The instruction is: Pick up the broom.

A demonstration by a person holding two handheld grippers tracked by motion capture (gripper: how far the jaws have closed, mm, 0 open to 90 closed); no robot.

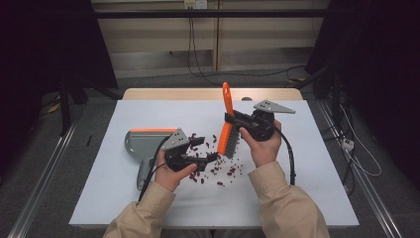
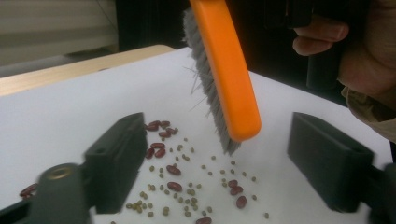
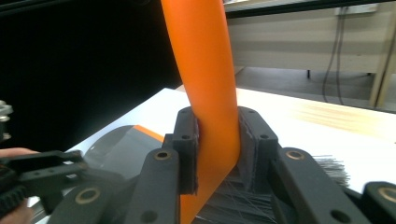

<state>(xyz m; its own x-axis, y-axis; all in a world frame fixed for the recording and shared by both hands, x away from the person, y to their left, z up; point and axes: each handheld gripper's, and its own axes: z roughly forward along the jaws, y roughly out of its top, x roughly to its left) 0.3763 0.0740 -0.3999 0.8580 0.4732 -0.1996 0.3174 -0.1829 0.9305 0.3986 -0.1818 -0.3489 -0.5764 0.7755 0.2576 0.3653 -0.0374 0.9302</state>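
— Right tongs are clamped on the orange handle of the brush, bristles angled down over the beans. And the left?

— Left tongs gape wide apart, holding nothing, low over the desk just beside the beans.

— How far along, would you say?

— Barely begun, I'd judge. Red beans and smaller greenish ones lie scattered under the brush; the dustpan sits on the far side of the left tongs from the beans, apparently empty. Sweeping and collecting are left.

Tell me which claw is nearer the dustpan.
Left. The left claw hovers open just right of the dustpan; the right claw, gripping the brush, is farther right.
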